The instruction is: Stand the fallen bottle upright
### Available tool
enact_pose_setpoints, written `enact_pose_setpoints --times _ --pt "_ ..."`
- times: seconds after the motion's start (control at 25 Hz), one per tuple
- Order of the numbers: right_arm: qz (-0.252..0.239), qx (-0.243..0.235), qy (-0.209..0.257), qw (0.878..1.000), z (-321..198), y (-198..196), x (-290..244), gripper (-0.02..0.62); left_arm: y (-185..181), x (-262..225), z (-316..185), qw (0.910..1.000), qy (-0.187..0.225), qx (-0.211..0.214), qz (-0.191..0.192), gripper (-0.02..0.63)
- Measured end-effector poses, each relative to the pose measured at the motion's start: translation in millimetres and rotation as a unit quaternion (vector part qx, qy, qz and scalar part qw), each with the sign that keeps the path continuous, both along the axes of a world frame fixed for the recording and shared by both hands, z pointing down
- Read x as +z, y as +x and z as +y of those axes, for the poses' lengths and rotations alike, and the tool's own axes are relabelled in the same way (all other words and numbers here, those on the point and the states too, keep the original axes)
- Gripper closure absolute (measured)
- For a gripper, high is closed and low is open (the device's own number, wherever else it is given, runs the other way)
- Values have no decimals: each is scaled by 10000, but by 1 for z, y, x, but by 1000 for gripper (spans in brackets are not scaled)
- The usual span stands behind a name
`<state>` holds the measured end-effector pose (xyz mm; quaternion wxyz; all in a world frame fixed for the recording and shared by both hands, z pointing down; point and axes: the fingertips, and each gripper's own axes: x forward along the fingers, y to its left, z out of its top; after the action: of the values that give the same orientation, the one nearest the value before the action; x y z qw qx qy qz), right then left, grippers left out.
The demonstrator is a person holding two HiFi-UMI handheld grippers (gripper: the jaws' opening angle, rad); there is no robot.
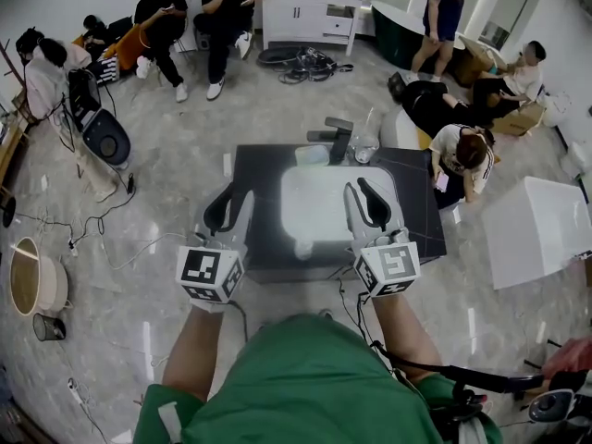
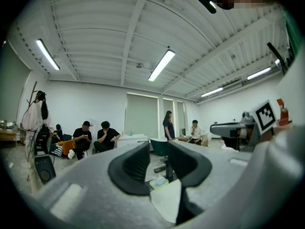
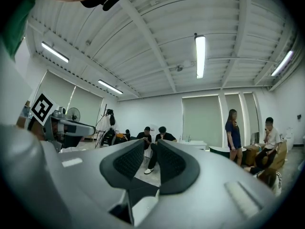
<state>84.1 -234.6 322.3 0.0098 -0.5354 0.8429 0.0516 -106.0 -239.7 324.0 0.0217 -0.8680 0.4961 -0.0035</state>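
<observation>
Head view shows the dark surface (image 1: 421,211) washed out by glare. Your left tool (image 1: 231,206) and right tool (image 1: 364,202) hover over its near edge, jaws apart and empty. The bottle (image 1: 313,154) apparently lies at the far edge near the glass (image 1: 363,146); a misjudged nudge could roll it away.

- No words, numbers or brand names can be read anywhere.
- The white cube (image 1: 209,274) on the left gripper (image 1: 231,207) and the white cube (image 1: 388,265) on the right gripper (image 1: 363,202) carry only black square-pattern markers.
</observation>
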Motion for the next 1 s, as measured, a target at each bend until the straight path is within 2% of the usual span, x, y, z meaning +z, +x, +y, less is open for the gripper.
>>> enact_pose_setpoints --times 0.4,1.0 --pt "72 32 -112 9999 -16 14 12 511 16 11 -14 9999 -99 3 -84 494" --pt "-6 -48 -228 9997 -36 16 18 511 16 16 -32 9996 -224 -99 -149 494"
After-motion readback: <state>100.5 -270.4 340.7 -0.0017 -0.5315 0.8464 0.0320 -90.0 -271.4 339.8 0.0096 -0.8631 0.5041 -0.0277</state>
